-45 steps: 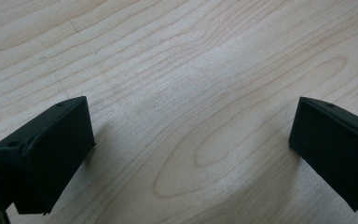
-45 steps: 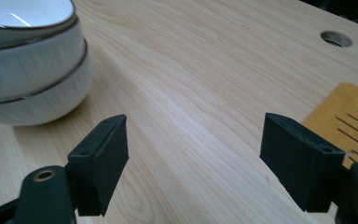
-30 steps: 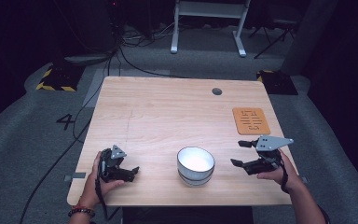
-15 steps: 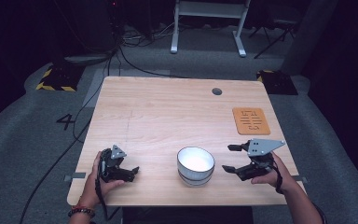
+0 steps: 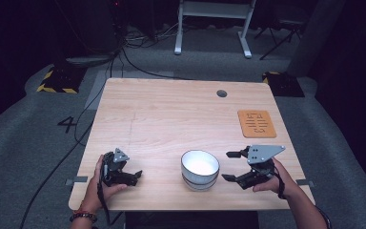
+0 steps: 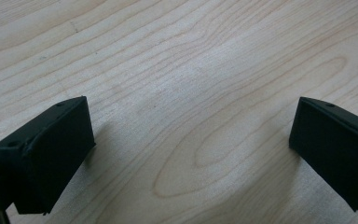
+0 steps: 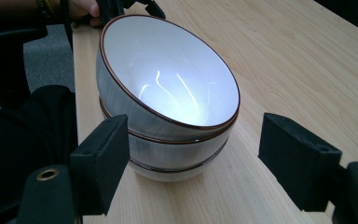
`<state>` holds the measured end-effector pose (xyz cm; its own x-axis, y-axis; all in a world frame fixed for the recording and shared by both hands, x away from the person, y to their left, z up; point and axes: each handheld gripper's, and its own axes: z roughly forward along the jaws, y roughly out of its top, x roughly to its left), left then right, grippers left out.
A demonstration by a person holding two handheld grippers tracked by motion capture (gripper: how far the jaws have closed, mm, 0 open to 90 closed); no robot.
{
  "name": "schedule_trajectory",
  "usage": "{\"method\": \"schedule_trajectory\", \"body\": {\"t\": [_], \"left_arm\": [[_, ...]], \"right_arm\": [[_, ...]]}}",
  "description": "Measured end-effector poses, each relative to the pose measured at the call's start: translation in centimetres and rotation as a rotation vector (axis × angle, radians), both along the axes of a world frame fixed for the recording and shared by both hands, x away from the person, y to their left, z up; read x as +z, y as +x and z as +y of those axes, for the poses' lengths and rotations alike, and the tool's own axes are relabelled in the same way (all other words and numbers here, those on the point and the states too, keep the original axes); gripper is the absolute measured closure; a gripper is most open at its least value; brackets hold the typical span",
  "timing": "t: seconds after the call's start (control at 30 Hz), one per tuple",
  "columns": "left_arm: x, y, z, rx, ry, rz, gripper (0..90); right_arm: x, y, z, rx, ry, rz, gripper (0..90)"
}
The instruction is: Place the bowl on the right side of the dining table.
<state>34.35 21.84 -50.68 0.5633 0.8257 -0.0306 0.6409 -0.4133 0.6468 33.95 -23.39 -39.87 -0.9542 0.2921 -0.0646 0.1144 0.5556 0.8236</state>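
Surroundings: dark room, grey carpet with cables, a white frame stand beyond the far edge; pale wooden worktop [image 5: 171, 114] with an orange mat [image 5: 256, 123] near its right side.
Object: your work is the stack of bowls [image 5: 199, 169], white glazed with a brown rim line (two nested for certain; a third band under them may be another).
Location: the stack stands near the front edge of the worktop, between your two hands and nearer the right one.
Handling: treat it as glazed ceramic, so stiff, fairly heavy, slippery and breakable. The top bowl [image 7: 168, 88] sits tilted in the one below and is judged free to slide or rock.
Grip point: take the rim wall of the top bowl, one pad inside and one outside (a squeeze across the round belly would likely slip).
Right tongs [image 5: 235, 166]: spread wide, pinching nothing; they point at the stack from its right, close to it but apart. In the right gripper view the bowls lie just ahead of the pads.
Left tongs [image 5: 134, 173]: spread, nothing between them but bare wood; they rest low at the front left, well apart from the stack.
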Motion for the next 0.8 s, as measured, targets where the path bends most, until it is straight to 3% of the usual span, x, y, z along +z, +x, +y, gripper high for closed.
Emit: {"method": "schedule_trajectory", "body": {"t": [0.23, 0.8], "left_arm": [[0.0, 0.0, 0.0, 0.000, 0.000, 0.000, 0.0], [0.0, 0.0, 0.0, 0.000, 0.000, 0.000, 0.0]], "right_arm": [[0.2, -0.3, 1.0, 0.055, 0.016, 0.014, 26.2], [-0.1, -0.6, 3.5, 0.127, -0.012, 0.027, 30.3]]}}
